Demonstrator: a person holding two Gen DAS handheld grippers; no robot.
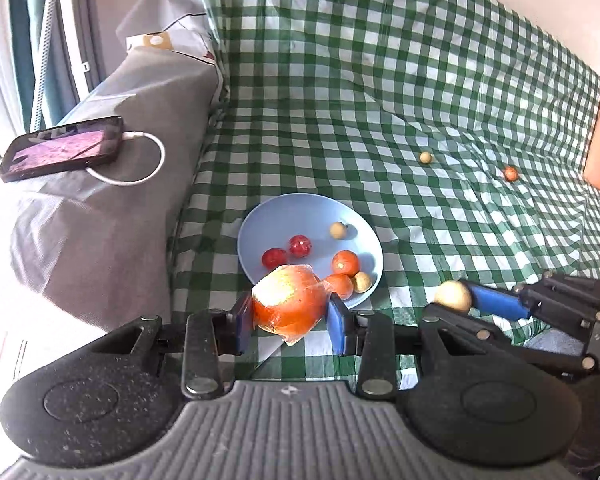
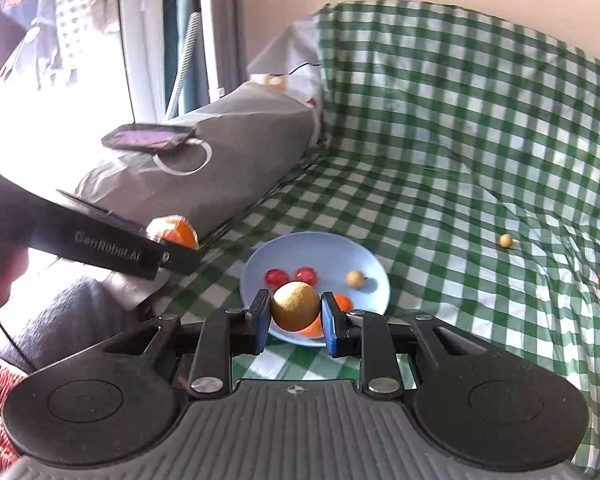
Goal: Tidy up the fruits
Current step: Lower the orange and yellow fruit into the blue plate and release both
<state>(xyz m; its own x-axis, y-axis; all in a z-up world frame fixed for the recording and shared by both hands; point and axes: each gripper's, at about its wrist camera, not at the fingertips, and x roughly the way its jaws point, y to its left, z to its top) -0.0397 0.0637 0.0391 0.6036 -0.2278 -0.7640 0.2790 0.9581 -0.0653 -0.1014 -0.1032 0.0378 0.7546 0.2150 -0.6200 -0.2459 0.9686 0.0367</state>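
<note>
While above the blue plate point(image 1: 260, 216), left gripper point(image 1: 289, 318) clamps wrapped orange fruit point(image 1: 288, 304), right gripper point(image 2: 294, 316) clamps tan ball point(image 2: 294, 306).

We look from two fisheye cameras, each riding on a hand-held gripper and facing forward and downward along its own fingers.

Our left wrist view hangs close above the round pale-blue plate point(image 1: 260, 220), which sits just past the blue finger pads; the green-and-white checked cloth point(image 1: 380, 80) fills twelve to three o'clock, and the grey cushioned armrest point(image 1: 140, 128) lies at ten o'clock.

Our right wrist view is angled a little flatter and shows the same plate point(image 2: 300, 248), cloth point(image 2: 460, 120) and armrest point(image 2: 240, 128).

Each camera catches the other gripper: at four o'clock from the left, at nine o'clock from the right.
</note>
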